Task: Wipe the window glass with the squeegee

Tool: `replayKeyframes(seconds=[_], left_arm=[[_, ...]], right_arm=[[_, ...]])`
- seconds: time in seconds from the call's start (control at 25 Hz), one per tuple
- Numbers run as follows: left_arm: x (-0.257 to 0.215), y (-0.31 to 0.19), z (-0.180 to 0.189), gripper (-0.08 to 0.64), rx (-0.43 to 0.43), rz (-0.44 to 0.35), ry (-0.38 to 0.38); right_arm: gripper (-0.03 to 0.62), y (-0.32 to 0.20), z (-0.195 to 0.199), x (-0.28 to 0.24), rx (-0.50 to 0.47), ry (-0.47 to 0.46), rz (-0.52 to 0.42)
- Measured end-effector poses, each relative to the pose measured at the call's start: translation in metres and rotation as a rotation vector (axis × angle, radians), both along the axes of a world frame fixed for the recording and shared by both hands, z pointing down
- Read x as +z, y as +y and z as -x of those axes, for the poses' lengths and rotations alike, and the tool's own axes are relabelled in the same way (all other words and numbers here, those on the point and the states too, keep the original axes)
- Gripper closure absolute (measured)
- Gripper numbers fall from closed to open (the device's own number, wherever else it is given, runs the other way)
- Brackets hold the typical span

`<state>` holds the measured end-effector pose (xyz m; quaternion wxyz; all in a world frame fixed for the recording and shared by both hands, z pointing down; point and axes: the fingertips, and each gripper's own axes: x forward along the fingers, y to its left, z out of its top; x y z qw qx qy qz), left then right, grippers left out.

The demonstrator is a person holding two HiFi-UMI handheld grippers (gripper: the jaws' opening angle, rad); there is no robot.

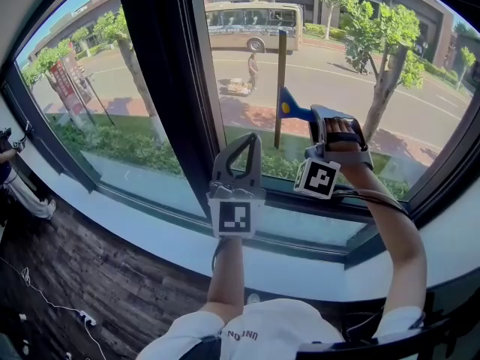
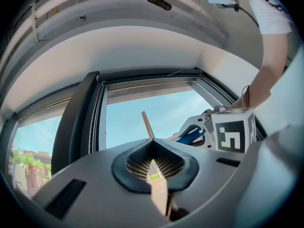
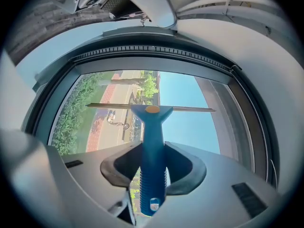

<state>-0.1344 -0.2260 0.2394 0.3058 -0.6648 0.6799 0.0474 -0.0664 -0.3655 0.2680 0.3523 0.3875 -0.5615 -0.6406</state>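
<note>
Pinching the squeegee (image 3: 153, 137), right tool (image 3: 153, 152), blade at window glass (image 3: 190, 125), left tool (image 2: 154, 148) pressed together

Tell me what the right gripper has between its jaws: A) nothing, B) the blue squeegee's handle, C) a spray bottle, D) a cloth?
B: in the right gripper view, the right gripper is shut on the blue handle of the squeegee, with its blade pointing toward the window glass.

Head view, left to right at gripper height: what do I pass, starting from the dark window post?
dark window mullion → left gripper, shut and empty → squeegee → right gripper, clamped on its blue handle → tree trunk outside
</note>
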Motion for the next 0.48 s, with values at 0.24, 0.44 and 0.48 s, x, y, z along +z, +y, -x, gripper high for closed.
replayKeyframes(seconds=[0.24, 0.44, 0.48], left_arm=[[0.010, -0.007, -0.008, 0.561, 0.006, 0.022, 0.010], [0.012, -0.010, -0.016, 0.561, 0.022, 0.027, 0.016], [0.012, -0.010, -0.017, 0.561, 0.024, 0.027, 0.013]], right_arm=[[0.443, -0.005, -0.032, -0.002, 0.027, 0.000, -0.008], [0.443, -0.007, -0.058, -0.005, 0.054, -0.006, -0.010], [0.443, -0.007, -0.062, -0.005, 0.059, -0.007, -0.010]])
